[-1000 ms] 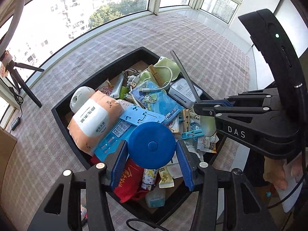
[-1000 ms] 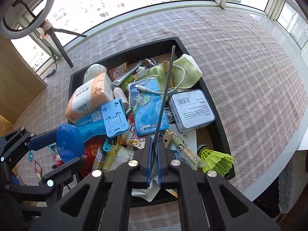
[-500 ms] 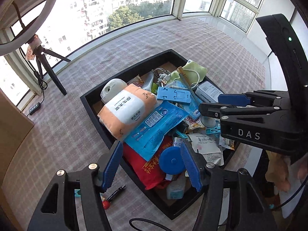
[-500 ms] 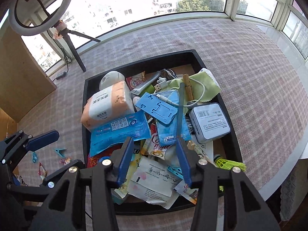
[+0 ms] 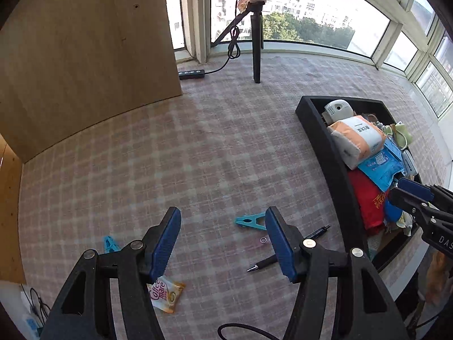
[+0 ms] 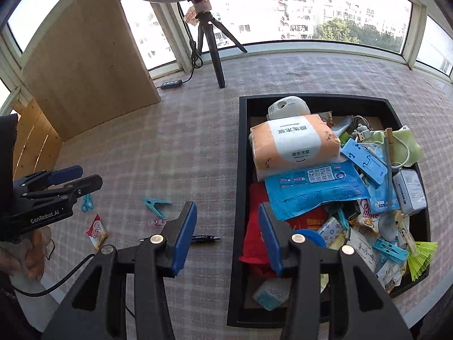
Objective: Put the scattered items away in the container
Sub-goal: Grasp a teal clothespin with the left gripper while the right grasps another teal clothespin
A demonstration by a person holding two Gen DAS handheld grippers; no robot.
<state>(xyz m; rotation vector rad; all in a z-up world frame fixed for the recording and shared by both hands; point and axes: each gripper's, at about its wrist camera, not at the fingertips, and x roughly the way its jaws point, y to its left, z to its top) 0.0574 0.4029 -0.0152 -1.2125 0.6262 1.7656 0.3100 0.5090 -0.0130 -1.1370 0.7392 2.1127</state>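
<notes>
My left gripper (image 5: 223, 240) is open and empty above the plaid cloth, left of the black tray (image 5: 331, 164). Under it lie a teal clip (image 5: 249, 222), a small ring (image 5: 264, 239), a black pen (image 5: 288, 252), a second teal clip (image 5: 109, 243) and a coffee sachet (image 5: 167, 297). My right gripper (image 6: 226, 235) is open and empty over the left wall of the tray (image 6: 242, 170). In the right wrist view the pen (image 6: 205, 238), the teal clip (image 6: 155, 205) and the sachet (image 6: 96, 231) lie left of the tray, near the left gripper (image 6: 87, 176).
The tray is piled with a tissue pack (image 6: 294, 144), blue packets, a blue round disc (image 6: 308, 238) and several small items. A wooden board (image 5: 85, 42) stands at the back left. A tripod (image 6: 212, 42) and a power strip (image 5: 191, 73) are by the windows.
The left gripper let the blue disc fall into the tray and swung left over the scattered items. The right gripper opened, left the grey rod in the tray and shifted left.
</notes>
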